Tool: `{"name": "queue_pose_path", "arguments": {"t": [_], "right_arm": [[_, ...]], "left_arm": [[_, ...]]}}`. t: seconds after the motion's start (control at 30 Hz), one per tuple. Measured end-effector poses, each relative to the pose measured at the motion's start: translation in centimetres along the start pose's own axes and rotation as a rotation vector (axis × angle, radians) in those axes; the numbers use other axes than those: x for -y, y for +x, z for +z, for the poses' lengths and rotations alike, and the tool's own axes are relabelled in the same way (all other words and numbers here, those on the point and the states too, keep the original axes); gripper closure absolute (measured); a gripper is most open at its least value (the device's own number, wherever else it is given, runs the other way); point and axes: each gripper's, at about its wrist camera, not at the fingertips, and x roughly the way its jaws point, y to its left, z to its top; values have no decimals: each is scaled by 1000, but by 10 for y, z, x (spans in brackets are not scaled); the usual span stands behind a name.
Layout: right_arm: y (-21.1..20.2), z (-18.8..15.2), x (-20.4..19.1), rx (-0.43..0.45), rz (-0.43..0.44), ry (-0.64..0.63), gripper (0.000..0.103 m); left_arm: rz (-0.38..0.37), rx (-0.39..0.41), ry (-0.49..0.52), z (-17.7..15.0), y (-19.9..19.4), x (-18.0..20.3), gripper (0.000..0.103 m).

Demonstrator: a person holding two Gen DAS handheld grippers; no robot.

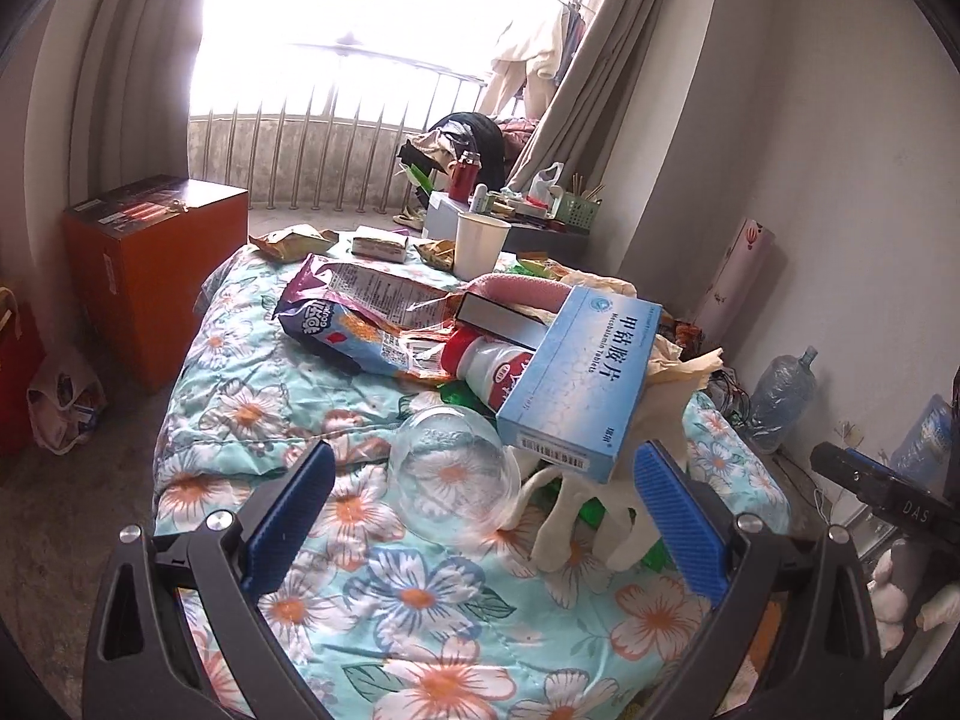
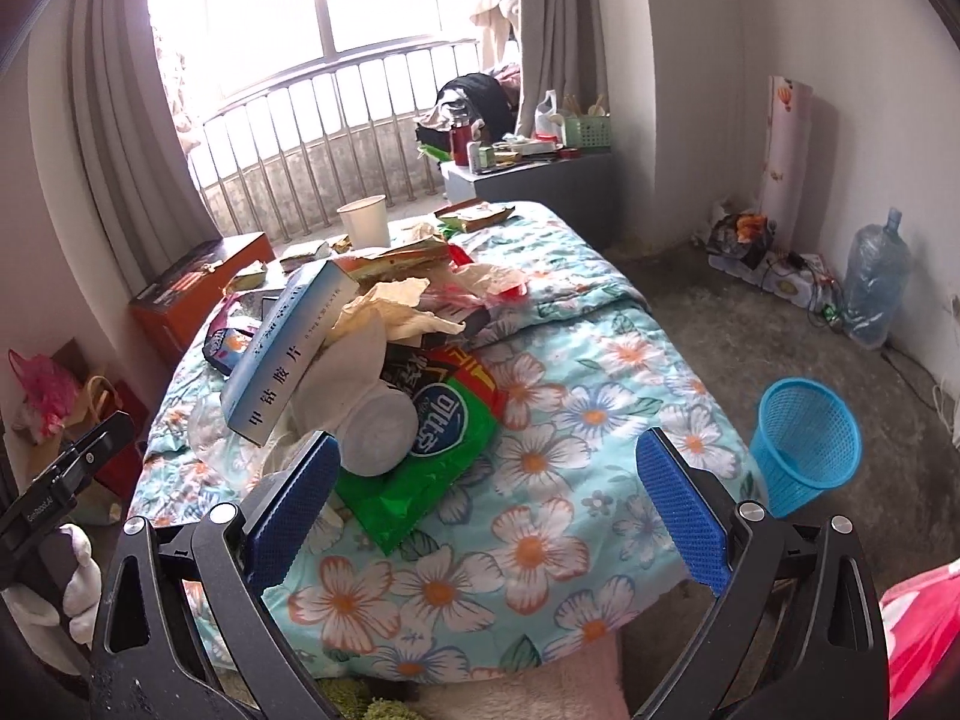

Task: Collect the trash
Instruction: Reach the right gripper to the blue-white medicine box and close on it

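Observation:
Trash is heaped on a floral-covered table [image 1: 420, 618] [image 2: 588, 396]. A light blue medicine box [image 1: 576, 378] [image 2: 282, 354] leans on the pile. A clear plastic cup [image 1: 453, 474] lies on its side just ahead of my left gripper [image 1: 480, 486], which is open and empty. Beside them lie a white glove [image 1: 576, 534], a red-capped white bottle [image 1: 492, 366] and a purple snack bag [image 1: 360, 312]. My right gripper [image 2: 489, 474] is open and empty above the table, its left finger [image 2: 294, 510] next to a green wrapper [image 2: 414, 462] and a white sock [image 2: 378, 426].
A blue mesh waste basket [image 2: 804, 444] stands on the floor right of the table. A white paper cup [image 1: 477, 243] [image 2: 365, 221] sits at the far end. An orange box [image 1: 156, 264], a water jug [image 2: 870, 282] and a cluttered side table [image 2: 528, 168] ring the room.

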Motion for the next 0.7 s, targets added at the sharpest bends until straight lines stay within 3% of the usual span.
{"name": "queue_pose_path", "arguments": {"t": [0.07,0.2,0.33,0.43,0.53,0.7], "right_arm": [[9,5,1,-26,58,38,17],[19,21,11,-49,257,188,28],[21,40,2,-61,451,269,39],[25,51,-14,-91,552,266,40],[37,56,-33,-143,609,255,40],[55,60,-54,-212,594,249,41]], "left_arm": [[5,-5,38,4,9,-7,6],[8,-18,103,7,31,-12,6],[-11,-62,132,7,56,-18,17],[-46,-111,108,6,71,-24,26],[-71,-135,97,4,79,-28,31],[-116,-150,65,3,85,-32,42]]}}
